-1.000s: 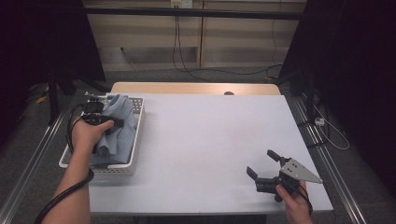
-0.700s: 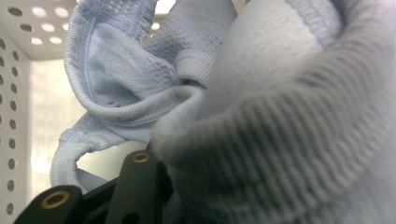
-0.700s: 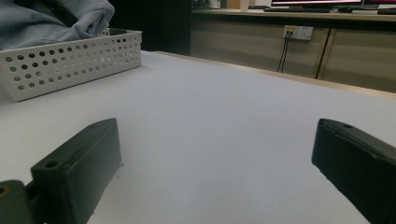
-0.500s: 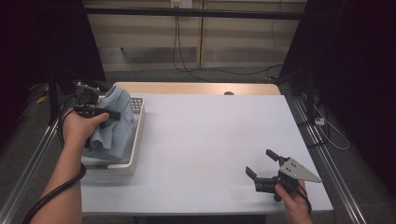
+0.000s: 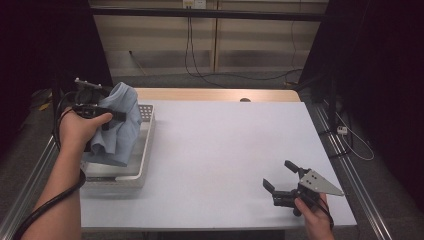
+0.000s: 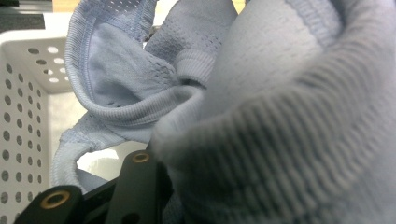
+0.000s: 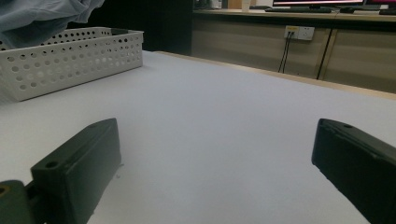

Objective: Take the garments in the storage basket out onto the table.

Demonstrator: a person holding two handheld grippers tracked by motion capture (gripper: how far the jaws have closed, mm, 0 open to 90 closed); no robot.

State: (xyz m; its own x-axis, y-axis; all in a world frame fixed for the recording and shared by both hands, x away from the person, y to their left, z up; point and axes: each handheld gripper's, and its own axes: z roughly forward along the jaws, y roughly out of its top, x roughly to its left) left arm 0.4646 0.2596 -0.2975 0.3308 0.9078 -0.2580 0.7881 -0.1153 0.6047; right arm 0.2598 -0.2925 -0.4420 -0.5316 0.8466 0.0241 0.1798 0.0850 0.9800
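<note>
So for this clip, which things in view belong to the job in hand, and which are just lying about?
Part of the job:
- left gripper, shut on the light blue garment and holding it above the basket
- white perforated basket, which the garment's lower end hangs into

Lying about:
- right gripper, open, idle low over the white table
- cables on the floor beyond the table

High view looks down; gripper views sit close — sharing the basket (image 5: 145, 150).
</note>
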